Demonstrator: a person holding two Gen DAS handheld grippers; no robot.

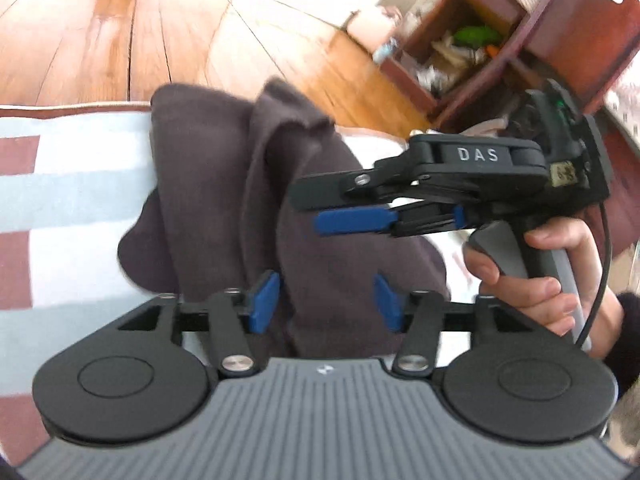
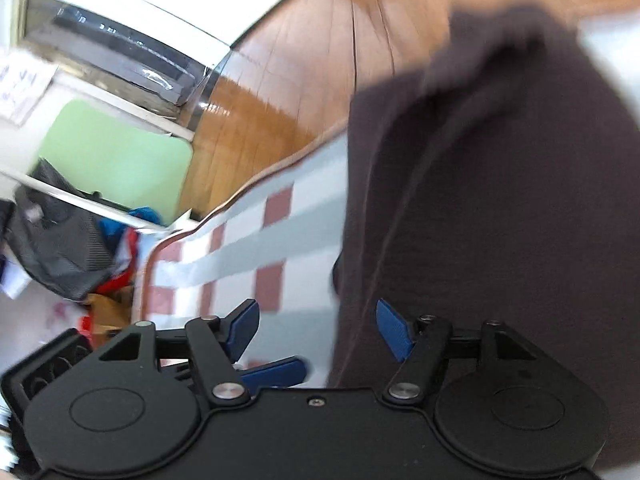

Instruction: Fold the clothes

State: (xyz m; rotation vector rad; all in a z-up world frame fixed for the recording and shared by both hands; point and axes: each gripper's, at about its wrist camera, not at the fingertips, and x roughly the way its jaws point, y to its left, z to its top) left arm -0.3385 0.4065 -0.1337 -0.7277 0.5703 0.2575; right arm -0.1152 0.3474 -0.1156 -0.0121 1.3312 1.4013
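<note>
Wooden floorboards (image 1: 100,32) run warm and glossy behind a checked bedcover (image 1: 72,200) of pale blue, white and brick-red squares — a reddish wooden shelf unit (image 1: 472,52) stands beyond. Heaped on the cover lies a dark brown garment (image 1: 224,184). Left gripper (image 1: 326,300) and right gripper (image 2: 320,328) both gape, released, over the cloth.
</note>
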